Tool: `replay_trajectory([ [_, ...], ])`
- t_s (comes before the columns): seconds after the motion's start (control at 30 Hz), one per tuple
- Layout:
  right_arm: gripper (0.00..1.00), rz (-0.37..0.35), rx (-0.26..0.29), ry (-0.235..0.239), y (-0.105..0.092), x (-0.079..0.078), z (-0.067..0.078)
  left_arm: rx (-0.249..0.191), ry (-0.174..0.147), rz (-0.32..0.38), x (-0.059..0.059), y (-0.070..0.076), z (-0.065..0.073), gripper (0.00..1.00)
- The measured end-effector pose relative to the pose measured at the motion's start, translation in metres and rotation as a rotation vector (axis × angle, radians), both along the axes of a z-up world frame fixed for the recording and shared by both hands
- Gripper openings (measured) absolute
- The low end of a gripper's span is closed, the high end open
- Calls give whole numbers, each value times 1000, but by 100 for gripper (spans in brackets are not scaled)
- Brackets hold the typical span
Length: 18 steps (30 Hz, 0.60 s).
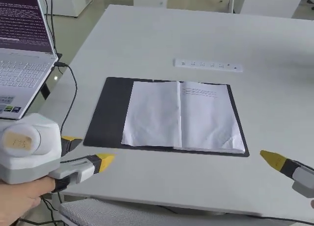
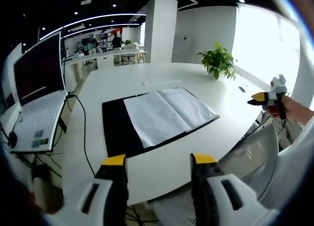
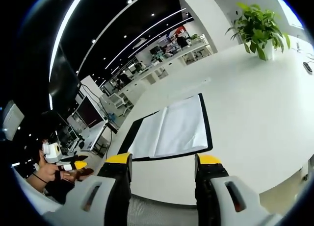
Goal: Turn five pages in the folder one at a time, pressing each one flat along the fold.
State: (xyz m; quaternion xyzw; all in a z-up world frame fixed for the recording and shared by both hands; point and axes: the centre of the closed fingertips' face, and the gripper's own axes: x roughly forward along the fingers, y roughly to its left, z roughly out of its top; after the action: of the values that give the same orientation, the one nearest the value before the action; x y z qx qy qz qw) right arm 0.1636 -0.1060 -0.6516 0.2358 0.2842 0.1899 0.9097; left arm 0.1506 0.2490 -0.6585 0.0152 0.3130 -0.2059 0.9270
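As it lies open, the folder (image 1: 110, 113) stretches sideways.

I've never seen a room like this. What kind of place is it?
Most likely an open-plan office. A laptop sits on a big white table beside an open folder. A potted plant stands near the table's far end, and rows of desks with screens stretch away under ceiling lights.

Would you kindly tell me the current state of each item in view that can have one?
folder: open, lying flat.
left page: lying flat on the left cover, blank side up.
right pages: stacked, printed lines at the top.
laptop: lid open, screen lit.
power strip: no plugs seen in it.
left gripper: open, holding nothing.
right gripper: open, holding nothing.
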Motion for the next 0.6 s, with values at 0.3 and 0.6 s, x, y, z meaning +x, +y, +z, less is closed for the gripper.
replay_trajectory([
  [0.3,50,-6,-1,-5,-7,4,0,18,-13,-12,3,-6,5,51],
  [0.6,49,-6,4,0,-14,6,-5,29,-14,-51,17,-28,2,50],
])
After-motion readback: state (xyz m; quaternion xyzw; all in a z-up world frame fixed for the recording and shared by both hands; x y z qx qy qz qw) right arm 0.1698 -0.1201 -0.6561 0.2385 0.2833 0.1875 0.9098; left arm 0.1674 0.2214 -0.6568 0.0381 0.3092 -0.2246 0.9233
